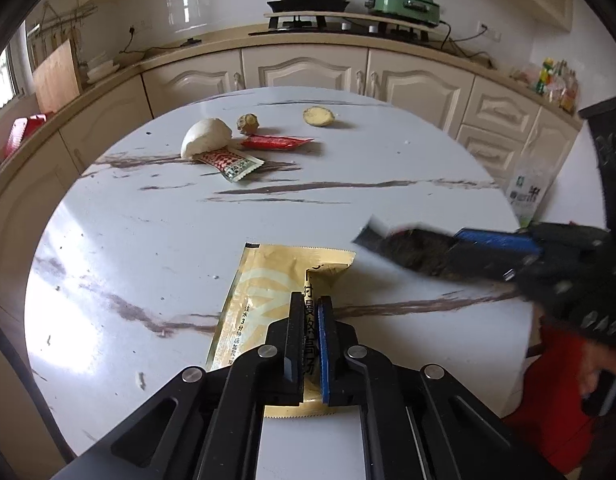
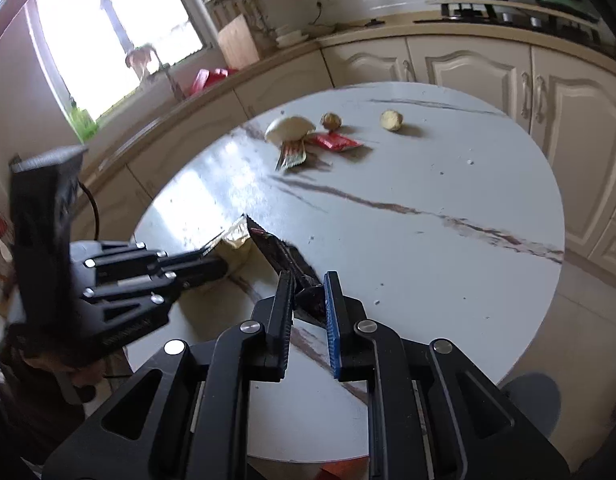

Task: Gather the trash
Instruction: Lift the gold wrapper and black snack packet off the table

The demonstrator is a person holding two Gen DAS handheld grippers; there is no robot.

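on the round marble table [image 1: 148, 240], toward the far edge, lie a white bun [image 1: 206, 136], a red-and-white sachet [image 1: 232, 163] with tiny unreadable print, a red sachet [image 1: 276, 143] and two ginger pieces [image 1: 318, 116]. near the front edge the left gripper [image 1: 309, 308] pinches a gold packet [image 1: 276, 292] lying flat, printed with chinese characters, "注水3分钟" among them. to its right the right gripper [image 2: 308, 288] is clamped on a dark wrapper [image 2: 284, 260] held above the tabletop; its label is blurred.
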